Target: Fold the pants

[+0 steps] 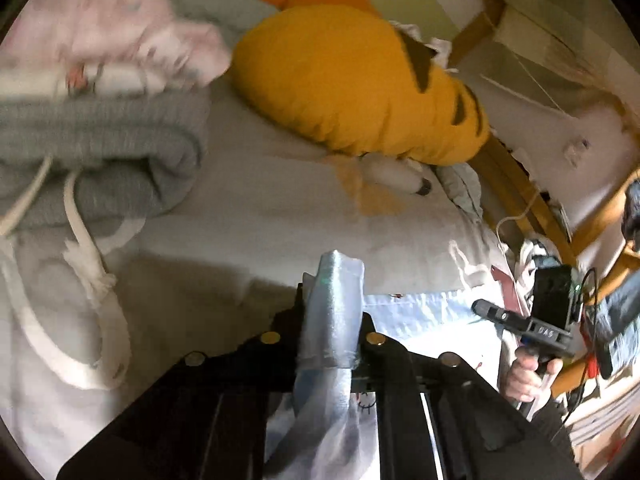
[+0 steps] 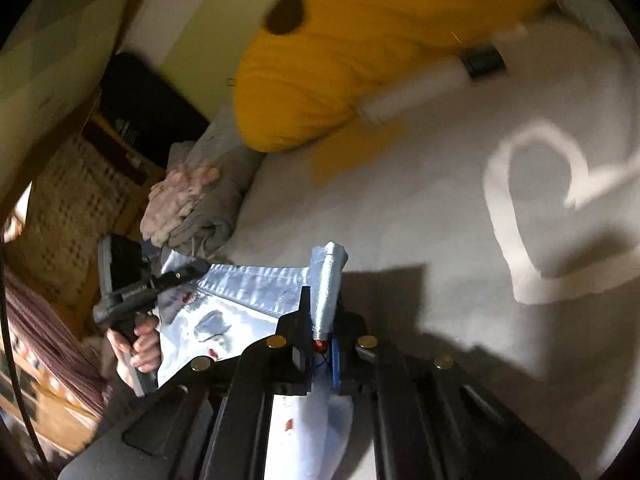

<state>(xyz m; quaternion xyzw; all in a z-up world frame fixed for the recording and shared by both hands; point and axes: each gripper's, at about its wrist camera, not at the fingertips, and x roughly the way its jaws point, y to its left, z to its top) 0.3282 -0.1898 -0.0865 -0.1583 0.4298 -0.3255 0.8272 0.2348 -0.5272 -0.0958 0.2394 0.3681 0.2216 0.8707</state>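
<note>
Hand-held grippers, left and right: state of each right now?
Left hand-held gripper: shut on the shiny pale-blue satin pants.
Right hand-held gripper: shut on the same pants.

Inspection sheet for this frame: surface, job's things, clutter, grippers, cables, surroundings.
Surface: white bed sheet, rumpled.
Job's things: light blue pants, stretched between the two grippers.
Clutter: yellow plush; folded grey knit with white drawstrings; white roller; pink cloth.
Grippers: left gripper shut on pants edge; right gripper shut on pants edge.
Cables: white cord at bed edge; black wires on the right gripper.
Surroundings: wooden frame, wall.
</note>
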